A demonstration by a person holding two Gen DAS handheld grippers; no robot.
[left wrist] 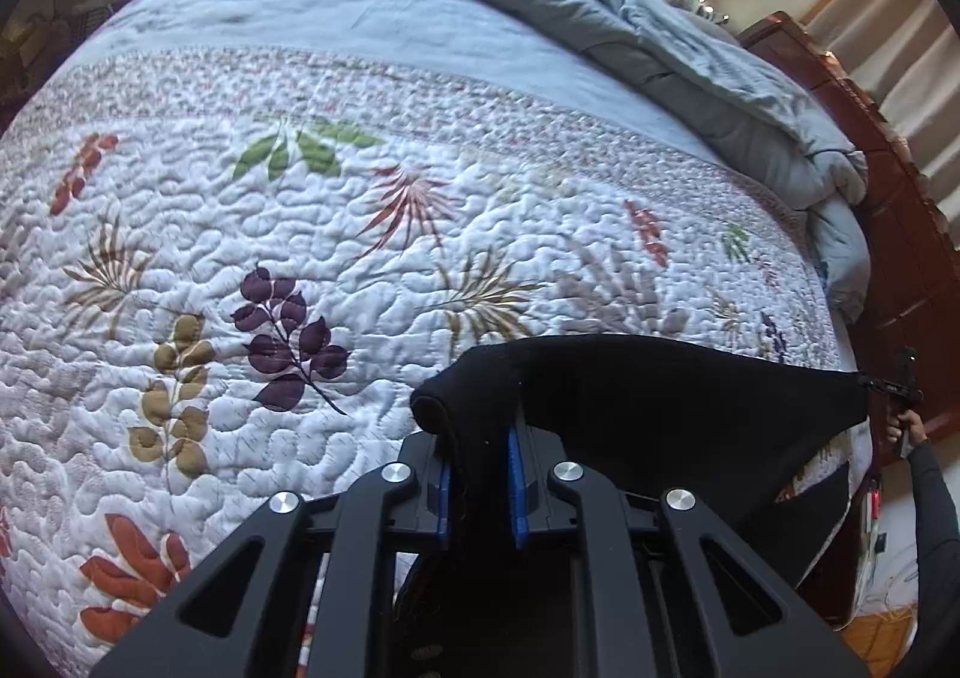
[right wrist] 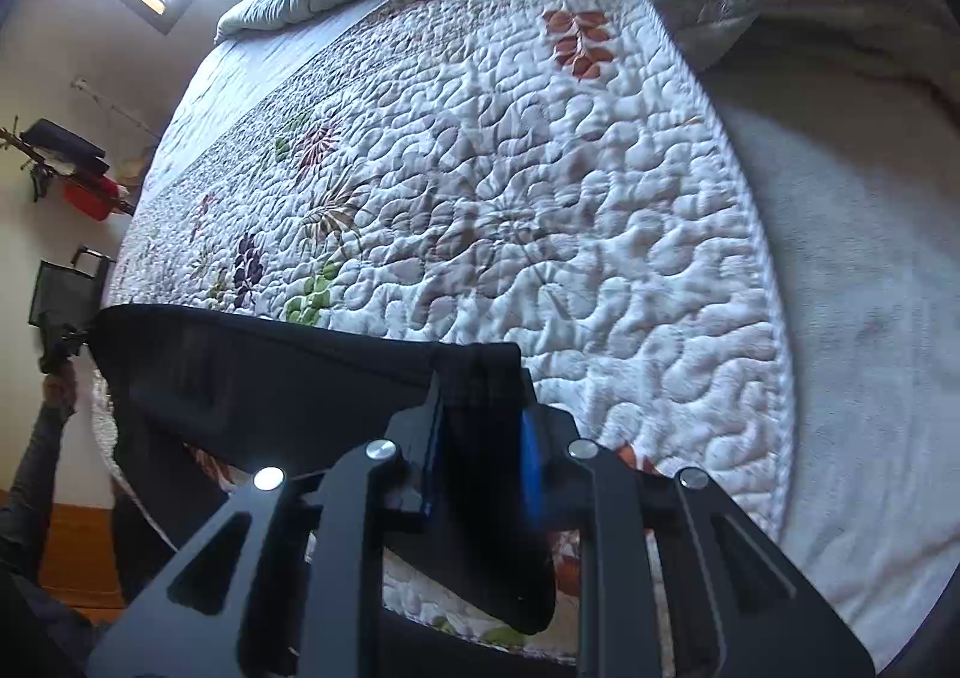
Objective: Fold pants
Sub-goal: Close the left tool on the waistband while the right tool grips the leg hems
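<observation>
Left wrist view: our left gripper (left wrist: 480,474) clamped one end of the black fabric pants (left wrist: 660,390), stretched taut above the white quilted floral bedspread (left wrist: 300,234). Our right gripper (right wrist: 480,438) pinched the other end, the pants (right wrist: 270,372) hanging over the bedspread's near edge.

No text, label, brand, number or sign can be read in either view. The quilt (left wrist: 360,234) on the bed carries only printed leaves and stitching, no lettering. The black pants (left wrist: 660,396) show no tag or logo. Small items on the far wall shelf (right wrist: 72,168) are too blurred to show any writing.
</observation>
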